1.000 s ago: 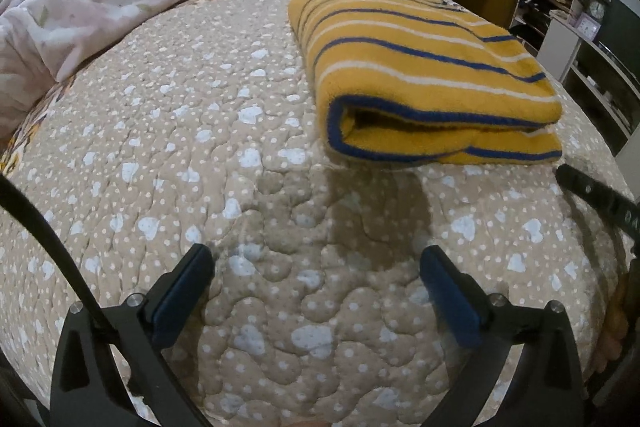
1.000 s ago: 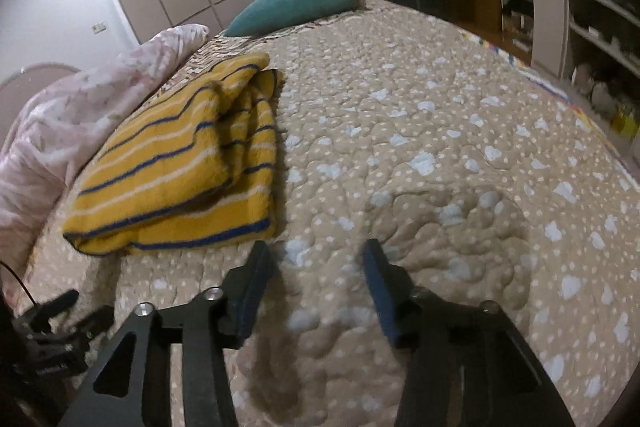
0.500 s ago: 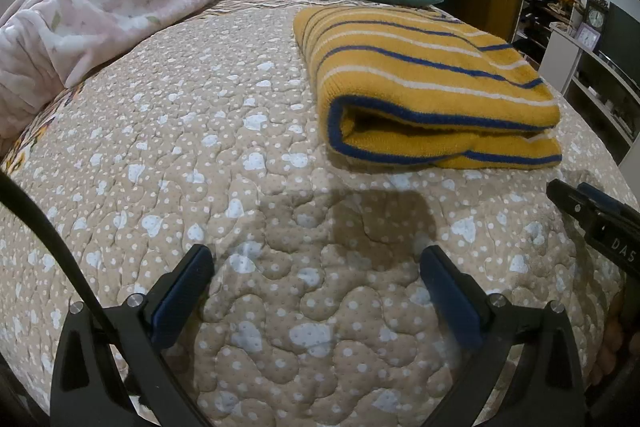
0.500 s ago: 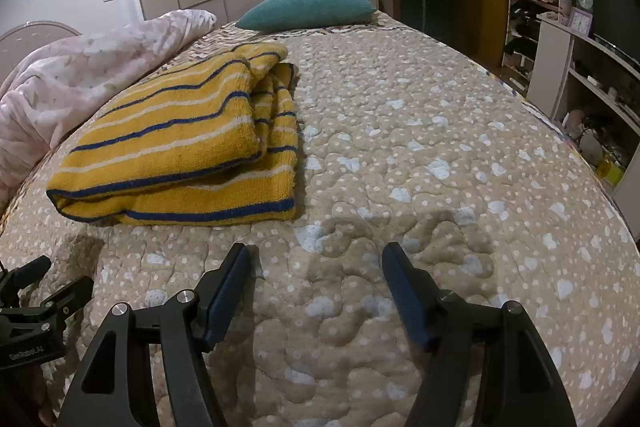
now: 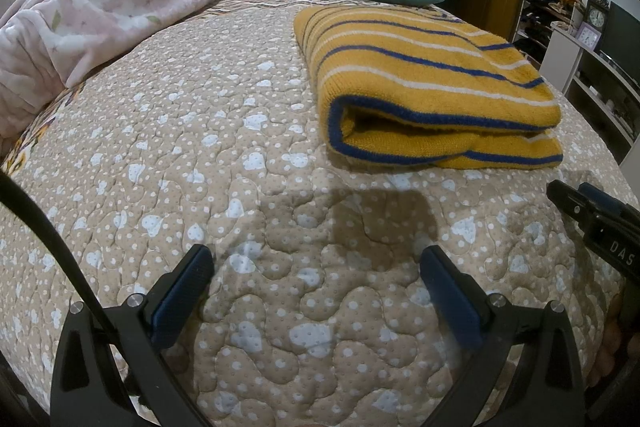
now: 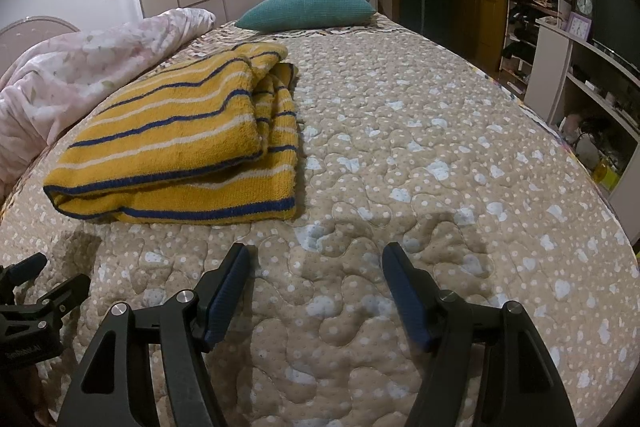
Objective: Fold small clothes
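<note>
While both sets of jaws stand wide and empty, the left gripper (image 5: pixel 316 273) at the bottom of its frame and the right gripper (image 6: pixel 316 267) low in its own hover over bare quilt (image 5: pixel 200 147), clear of the cloth; ahead, the yellow striped garment (image 5: pixel 432 87) lies folded in layers, right of centre in the left view and left of centre in the right, so the fold looks done and released
</note>
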`<move>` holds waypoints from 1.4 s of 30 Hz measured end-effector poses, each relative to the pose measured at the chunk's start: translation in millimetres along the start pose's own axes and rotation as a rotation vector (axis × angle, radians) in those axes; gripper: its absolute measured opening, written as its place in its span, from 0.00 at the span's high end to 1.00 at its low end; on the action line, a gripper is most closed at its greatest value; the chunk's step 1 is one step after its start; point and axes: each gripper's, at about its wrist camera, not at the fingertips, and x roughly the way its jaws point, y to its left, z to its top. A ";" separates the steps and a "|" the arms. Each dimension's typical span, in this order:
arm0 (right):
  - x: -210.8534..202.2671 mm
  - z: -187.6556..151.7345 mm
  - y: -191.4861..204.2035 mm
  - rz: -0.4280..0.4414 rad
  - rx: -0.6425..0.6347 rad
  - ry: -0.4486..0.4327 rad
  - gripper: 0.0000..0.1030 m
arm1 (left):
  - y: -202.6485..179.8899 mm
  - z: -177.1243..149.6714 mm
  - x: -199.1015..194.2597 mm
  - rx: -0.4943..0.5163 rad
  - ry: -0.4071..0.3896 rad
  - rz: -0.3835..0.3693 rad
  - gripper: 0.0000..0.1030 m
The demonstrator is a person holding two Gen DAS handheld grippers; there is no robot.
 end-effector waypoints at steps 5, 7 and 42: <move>-1.0 -0.6 1.5 -0.012 -0.006 0.000 0.29 | 0.3 0.8 0.1 0.001 0.000 -0.001 0.00; -1.0 -0.7 1.5 -0.013 -0.007 0.000 0.29 | 0.1 0.9 0.0 0.001 0.000 -0.001 0.00; -1.3 -0.4 1.3 -0.012 -0.010 0.000 0.29 | 0.7 1.7 -0.2 0.002 0.002 -0.002 0.00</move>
